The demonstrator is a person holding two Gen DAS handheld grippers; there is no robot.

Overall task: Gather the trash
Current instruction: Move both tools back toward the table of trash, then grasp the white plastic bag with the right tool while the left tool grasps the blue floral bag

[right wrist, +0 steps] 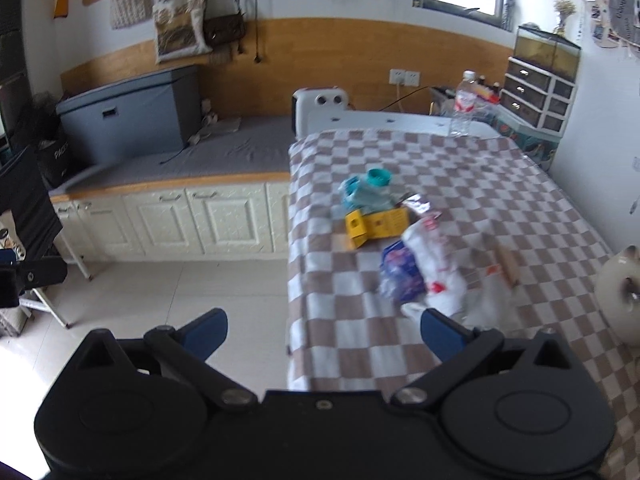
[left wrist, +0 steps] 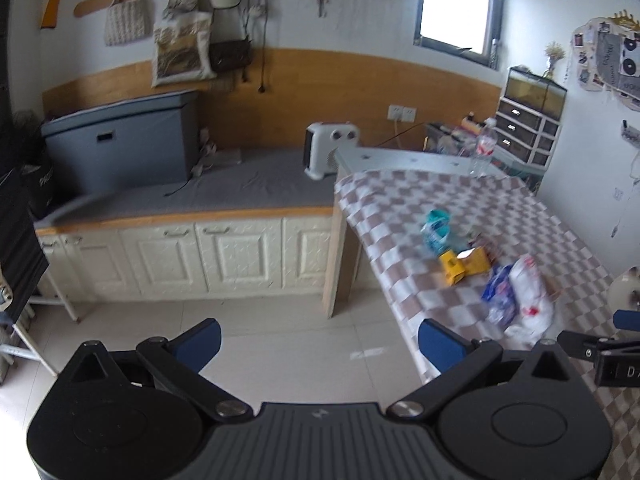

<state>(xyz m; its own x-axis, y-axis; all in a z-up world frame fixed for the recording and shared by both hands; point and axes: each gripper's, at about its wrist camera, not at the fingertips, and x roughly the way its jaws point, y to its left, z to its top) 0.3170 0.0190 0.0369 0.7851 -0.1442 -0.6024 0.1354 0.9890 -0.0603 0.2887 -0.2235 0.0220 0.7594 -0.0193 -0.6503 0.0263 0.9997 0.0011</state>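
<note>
Left claw (left wrist: 320, 344) spread wide over tiled floor, right claw (right wrist: 324, 334) spread wide and empty, yellow cardboard box (right wrist: 376, 226), teal plastic container (right wrist: 368, 190), crumpled white plastic bag (right wrist: 436, 264) clustered on brown-and-white checkered cloth counter (right wrist: 500, 176)

A small room with a pale tiled floor (left wrist: 248, 320). At eleven o'clock, cream cabinets (left wrist: 200, 256) carry a grey cushioned bench top (left wrist: 240, 188). Wood panelling (left wrist: 320, 84) lines the white wall. A bright window (left wrist: 456, 0) sits at one o'clock.
</note>
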